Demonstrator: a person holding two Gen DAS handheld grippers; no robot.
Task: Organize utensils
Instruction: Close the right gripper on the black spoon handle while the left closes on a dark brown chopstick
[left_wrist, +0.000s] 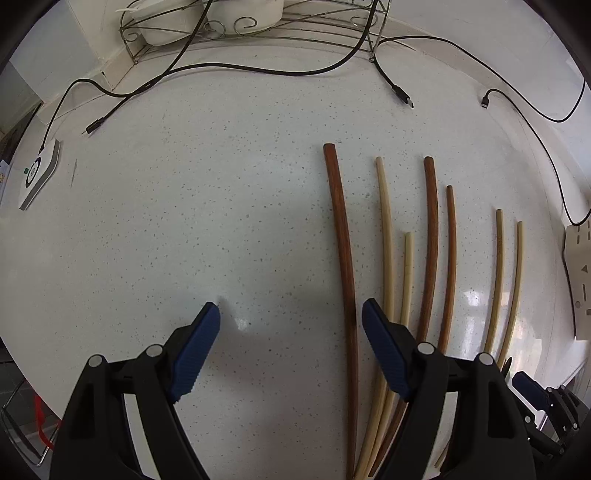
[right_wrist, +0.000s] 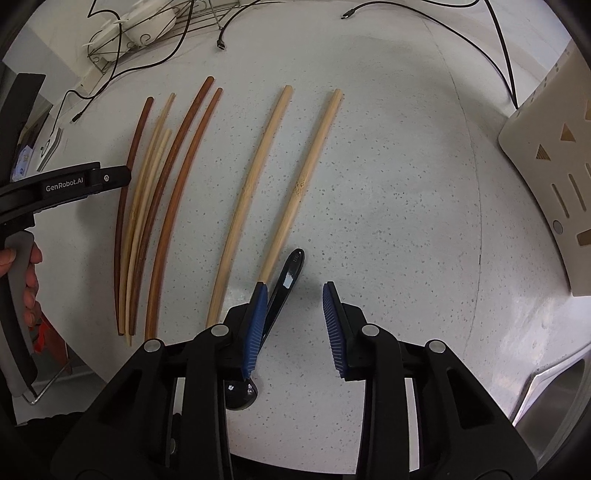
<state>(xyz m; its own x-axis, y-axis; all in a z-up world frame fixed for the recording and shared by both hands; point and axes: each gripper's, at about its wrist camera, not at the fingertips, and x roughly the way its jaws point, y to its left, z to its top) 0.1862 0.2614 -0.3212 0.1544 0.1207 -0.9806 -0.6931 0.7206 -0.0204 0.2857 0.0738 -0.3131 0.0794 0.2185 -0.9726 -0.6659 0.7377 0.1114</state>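
Your black spoon (right_wrist: 286, 282) lies on the counter (right_wrist: 388, 184) just right of the chopsticks (right_wrist: 255, 184); it looks light, stiff and slick, so grip mid-handle. Your right gripper (right_wrist: 293, 325) and left gripper (left_wrist: 288, 347) both stand apart, empty.

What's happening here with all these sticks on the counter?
A person is sorting utensils with a handheld gripper in each hand. Chopsticks lie in rows on the speckled counter: a bunch of dark and pale ones, then two bamboo ones set apart. The right gripper is open beside a black spoon; the left gripper is open over the leftmost dark chopstick. Neither holds anything.
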